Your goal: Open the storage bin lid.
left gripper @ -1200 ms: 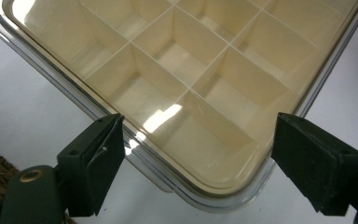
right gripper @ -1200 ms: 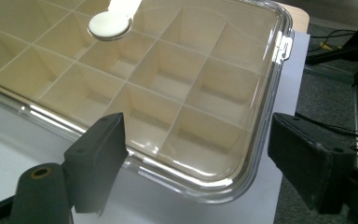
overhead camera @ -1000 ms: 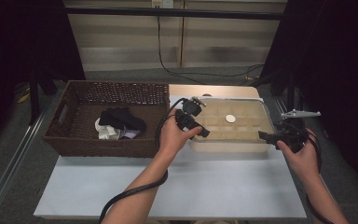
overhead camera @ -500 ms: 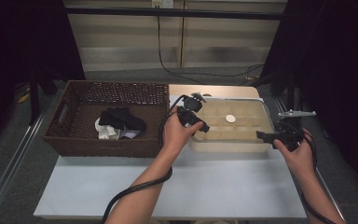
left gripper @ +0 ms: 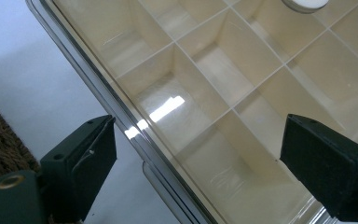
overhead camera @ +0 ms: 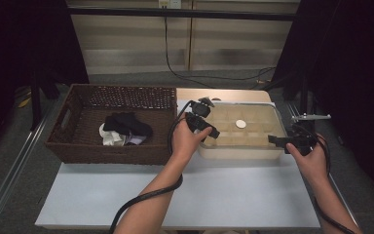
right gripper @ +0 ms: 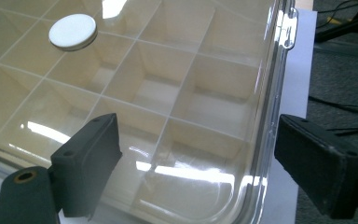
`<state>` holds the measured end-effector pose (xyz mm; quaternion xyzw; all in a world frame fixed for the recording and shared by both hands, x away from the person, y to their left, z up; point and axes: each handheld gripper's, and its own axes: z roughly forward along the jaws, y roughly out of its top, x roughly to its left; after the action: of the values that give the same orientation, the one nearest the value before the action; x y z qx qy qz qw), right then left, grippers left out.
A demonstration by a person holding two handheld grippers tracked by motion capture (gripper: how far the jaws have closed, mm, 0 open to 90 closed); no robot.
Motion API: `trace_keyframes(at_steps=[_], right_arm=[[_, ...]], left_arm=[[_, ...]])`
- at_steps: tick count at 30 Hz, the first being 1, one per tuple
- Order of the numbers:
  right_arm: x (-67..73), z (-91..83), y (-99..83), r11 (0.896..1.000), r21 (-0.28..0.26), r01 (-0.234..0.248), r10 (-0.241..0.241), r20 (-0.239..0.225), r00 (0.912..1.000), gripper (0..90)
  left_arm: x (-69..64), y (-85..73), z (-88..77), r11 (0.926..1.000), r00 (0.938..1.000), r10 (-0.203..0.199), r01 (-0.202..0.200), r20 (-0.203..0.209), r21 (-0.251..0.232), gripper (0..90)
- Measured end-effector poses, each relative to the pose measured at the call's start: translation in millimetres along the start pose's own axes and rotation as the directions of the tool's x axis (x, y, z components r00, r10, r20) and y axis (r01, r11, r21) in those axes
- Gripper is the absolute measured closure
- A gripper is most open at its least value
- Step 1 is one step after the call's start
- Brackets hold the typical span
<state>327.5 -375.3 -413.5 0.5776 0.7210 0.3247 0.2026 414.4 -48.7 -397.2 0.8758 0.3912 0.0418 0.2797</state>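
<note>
A white table (overhead camera: 214, 195) stands on a grey floor (overhead camera: 9, 161) in a dim room. Behind it runs a pale panelled wall (overhead camera: 126, 44) crossed by a dark horizontal bar (overhead camera: 185, 13), with a black cable (overhead camera: 175, 73) hanging down it to the floor. Dark curtains (overhead camera: 24, 44) close both sides, and a metal rail (overhead camera: 14, 168) lies along the floor at left.
</note>
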Motion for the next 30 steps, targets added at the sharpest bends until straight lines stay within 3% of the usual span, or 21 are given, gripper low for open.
trace_keyframes(at_steps=[1,3,4,8,12,17,18,19,20,21,22,25,27,30], right_arm=[[-0.8,1.0,0.3,1.0,-0.002,-0.008,0.008,-0.006,0.9999,13.8],[-1.7,1.9,0.8,1.0,-0.002,-0.014,0.014,-0.008,0.9999,13.7],[-1.8,2.2,0.8,1.0,-0.002,-0.017,0.017,-0.008,0.9998,13.7],[-1.9,2.1,0.4,0.999,0.004,-0.035,0.035,-0.012,0.9993,13.7],[-2.2,1.3,1.1,1.0,0.01,-0.03,0.03,-0.01,0.9995,14.5],[-2.0,-5.4,4.1,0.998,0.0,-0.061,0.061,-0.016,0.998,19.3],[-3.3,-7.8,5.1,0.997,-0.03,-0.067,0.065,-0.045,0.9969,29.5],[-4.0,-10.0,6.3,0.995,-0.045,-0.091,0.085,-0.126,0.9884,48.2],[-2.2,-10.0,7.7,0.993,-0.039,-0.11,0.102,-0.176,0.9791,42.3],[3.9,-7.8,10.0,0.997,-0.003,-0.083,0.082,-0.122,0.9892,35.4],[9.6,-4.9,11.6,0.998,0.027,-0.048,0.051,-0.092,0.9945,34.6],[10.1,-3.5,14.0,0.998,0.027,-0.058,0.06,-0.042,0.9973,28.6],[2.2,-4.6,13.2,0.999,0.003,-0.048,0.048,0.007,0.9988,25.7],[-10.8,-5.2,10.5,0.997,0.027,-0.069,0.068,0.051,0.9964,22.3]], left_arm=[[1.3,0.1,0.2,1.0,0.9999,-0.007,0.007,0.008,0.006,10.2],[4.0,-0.3,3.5,0.9983,0.9972,-0.059,0.059,0.047,0.008,9.9],[5.1,-0.7,4.2,0.9981,0.9965,-0.06,0.059,0.058,0.018,10.2],[3.0,0.2,5.9,0.997,0.9957,-0.074,0.072,0.055,0.027,8.1],[1.4,0.8,7.8,0.9923,0.9899,-0.115,0.111,0.083,0.054,7.1],[0.9,-0.5,5.1,0.9918,0.9891,-0.125,0.123,0.076,0.036,9.3],[0.8,-0.1,4.0,0.992,0.989,-0.124,0.121,0.081,0.033,9.8],[0.3,0.3,2.4,0.9924,0.9894,-0.122,0.12,0.08,0.029,11.1],[0.2,0.4,1.4,0.9924,0.9896,-0.122,0.121,0.075,0.023,13.0],[0.9,0.7,0.4,0.9917,0.989,-0.127,0.126,0.075,0.026,15.1],[1.5,0.8,0.5,0.9916,0.9895,-0.128,0.126,0.068,0.027,16.0],[4.4,-1.0,2.6,0.9892,0.9866,-0.145,0.144,0.074,0.028,18.5],[3.9,-0.5,2.8,0.9892,0.9866,-0.145,0.143,0.074,0.029,18.2],[2.9,1.8,3.4,0.9897,0.9882,-0.14,0.138,0.061,0.038,17.3]])
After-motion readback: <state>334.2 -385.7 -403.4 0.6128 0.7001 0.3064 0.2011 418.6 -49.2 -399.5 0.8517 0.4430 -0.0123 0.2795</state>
